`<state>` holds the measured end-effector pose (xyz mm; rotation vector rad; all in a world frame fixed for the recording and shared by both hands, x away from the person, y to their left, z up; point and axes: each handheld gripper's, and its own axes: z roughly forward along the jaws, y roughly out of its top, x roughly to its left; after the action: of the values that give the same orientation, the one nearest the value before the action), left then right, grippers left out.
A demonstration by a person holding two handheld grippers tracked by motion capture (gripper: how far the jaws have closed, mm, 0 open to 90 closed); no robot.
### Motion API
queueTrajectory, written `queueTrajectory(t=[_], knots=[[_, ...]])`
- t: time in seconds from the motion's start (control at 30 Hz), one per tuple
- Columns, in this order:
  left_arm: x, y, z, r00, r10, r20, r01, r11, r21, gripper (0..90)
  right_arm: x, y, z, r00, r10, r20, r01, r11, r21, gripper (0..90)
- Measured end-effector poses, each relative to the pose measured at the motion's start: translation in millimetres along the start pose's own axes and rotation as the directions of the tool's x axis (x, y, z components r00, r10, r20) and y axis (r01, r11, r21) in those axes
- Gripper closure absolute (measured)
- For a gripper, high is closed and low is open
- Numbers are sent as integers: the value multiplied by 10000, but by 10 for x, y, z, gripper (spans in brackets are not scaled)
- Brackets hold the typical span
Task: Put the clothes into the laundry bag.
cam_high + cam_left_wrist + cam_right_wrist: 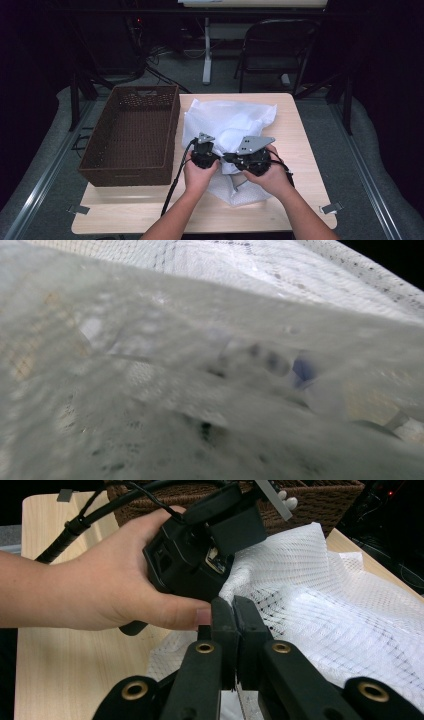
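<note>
High view. A white mesh bag (227,125) lies crumpled at the centre of the desk (300,150), spreading from the 12 o'clock side toward the person. A brown woven basket (131,137) stands at 9 o'clock of it, the bag's edge touching or just beside the basket wall. The left tool (204,150) and the right tool (239,159) sit side by side on the bag's near half, each held in a hand, close to one another.

Left gripper view. The lens is pressed against the mesh fabric (210,365); it is translucent, finely netted and folded over itself. The jaws are covered by cloth here, and from the folds drawn in at this tool I judge it closed on the bag.

Right gripper view. The right tool (234,611) has its jaws brought together, with a thin layer of mesh (320,615) pinched between the pads. At 11 o'clock, the left hand (95,587) holds the other tool against the same fabric, with the basket (320,502) behind.

Handling judgement. The bag looks very light, limp and without stiffness; it will sag and drape from any grip point. The open weave can snag on jaw edges. It appears not fragile. A hem or folded edge, gripped at two separated points, should give the best control.
</note>
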<state>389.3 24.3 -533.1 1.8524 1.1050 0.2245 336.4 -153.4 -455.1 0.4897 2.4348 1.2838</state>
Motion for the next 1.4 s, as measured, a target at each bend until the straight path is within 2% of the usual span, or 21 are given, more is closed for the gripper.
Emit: queueTrajectory(t=[0.23, 0.37, 0.43, 0.47, 0.53, 0.7, 0.97, 1.13, 1.4], knots=[[31, -18, 126, 9996, -254, -155, 255, 9997, 63, 885, -20, -15, -3, 10000, 20, 25, -20, 10000, 71, 890], [68, -52, 209, 9993, -355, -69, 357, 9990, 278, 882, -22, -36, 34, 9999, -55, 108, 52, 9996, 280, 890], [83, -59, 218, 9996, -288, -3, 288, 9981, 543, 878, -23, -39, 41, 9999, -108, 133, 104, 9993, 351, 890], [83, -71, 234, 9995, -319, 5, 318, 9984, 464, 875, -24, -40, 43, 9999, -104, 138, 99, 9993, 361, 890], [92, -75, 232, 9995, -277, 148, 267, 9978, 606, 862, -30, -45, 46, 9998, -91, 149, 85, 9992, 392, 890], [84, -84, 191, 9989, -210, 411, 175, 9963, 838, 788, -70, -78, 53, 9996, 29, 282, -42, 9988, 480, 890], [30, -78, 81, 9969, -6, 789, -66, 9959, 906, 665, -81, -81, 49, 9993, 30, 364, -47, 9988, 479, 889], [-18, -88, 11, 9975, 207, 669, -271, 9949, 969, 606, -98, -92, 42, 9991, 74, 421, -96, 9987, 505, 889], [-17, -114, -110, 9974, 416, 594, -473, 9941, 977, 591, -109, -94, 31, 9988, 90, 478, -113, 9988, 468, 889]])
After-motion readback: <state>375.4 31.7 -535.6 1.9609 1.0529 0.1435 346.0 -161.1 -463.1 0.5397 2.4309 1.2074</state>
